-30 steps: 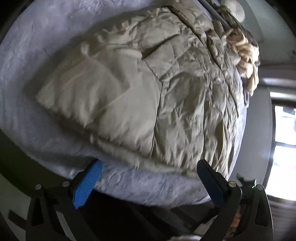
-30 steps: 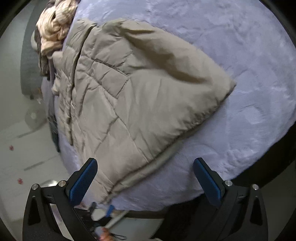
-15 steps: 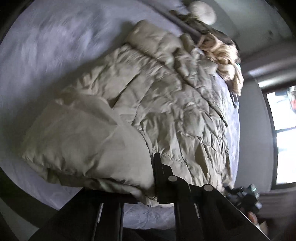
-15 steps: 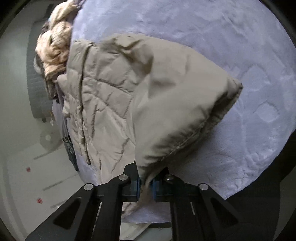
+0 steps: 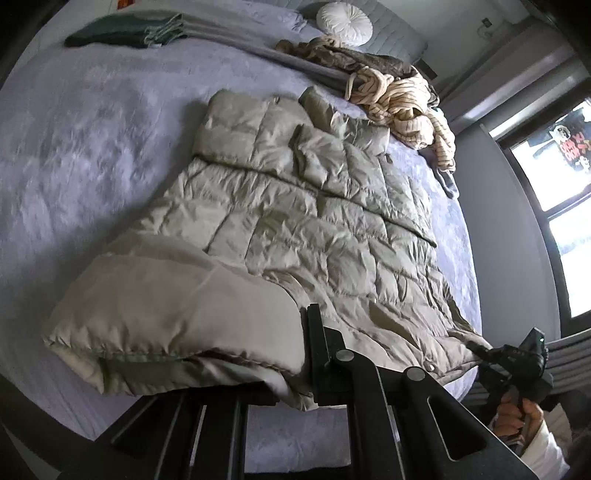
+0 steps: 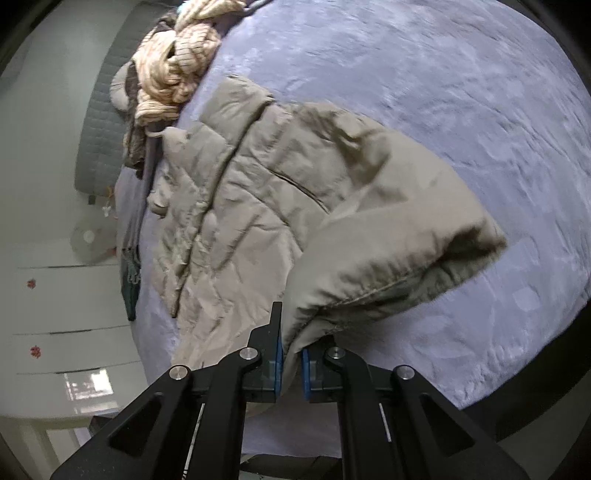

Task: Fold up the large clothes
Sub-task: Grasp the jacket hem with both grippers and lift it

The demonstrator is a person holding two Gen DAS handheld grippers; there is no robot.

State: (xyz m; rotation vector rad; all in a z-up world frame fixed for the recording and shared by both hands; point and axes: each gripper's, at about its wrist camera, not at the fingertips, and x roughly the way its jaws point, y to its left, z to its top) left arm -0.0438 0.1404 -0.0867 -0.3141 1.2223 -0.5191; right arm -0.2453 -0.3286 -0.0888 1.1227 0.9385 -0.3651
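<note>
A beige quilted puffer jacket point(image 5: 295, 229) lies on a lavender bed point(image 5: 74, 147). Its near end is lifted and doubled over. My left gripper point(image 5: 295, 384) is shut on the near hem, with fabric draped over its left finger. My right gripper point(image 6: 290, 363) is shut on the other corner of the hem of the jacket point(image 6: 258, 206) and holds it raised, so the folded flap point(image 6: 388, 251) hangs above the bed point(image 6: 443, 92). The right gripper also shows at the lower right of the left wrist view point(image 5: 513, 365).
A cream knitted garment point(image 5: 402, 103) is heaped beyond the jacket, seen also in the right wrist view point(image 6: 177, 62). A dark green folded blanket point(image 5: 122, 33) and a round white cushion point(image 5: 343, 24) lie at the head. A window point(image 5: 565, 206) is on the right.
Both grippers went from open above the hem to shut on it. They have lifted the near end of the jacket, which now folds back toward the far end.
</note>
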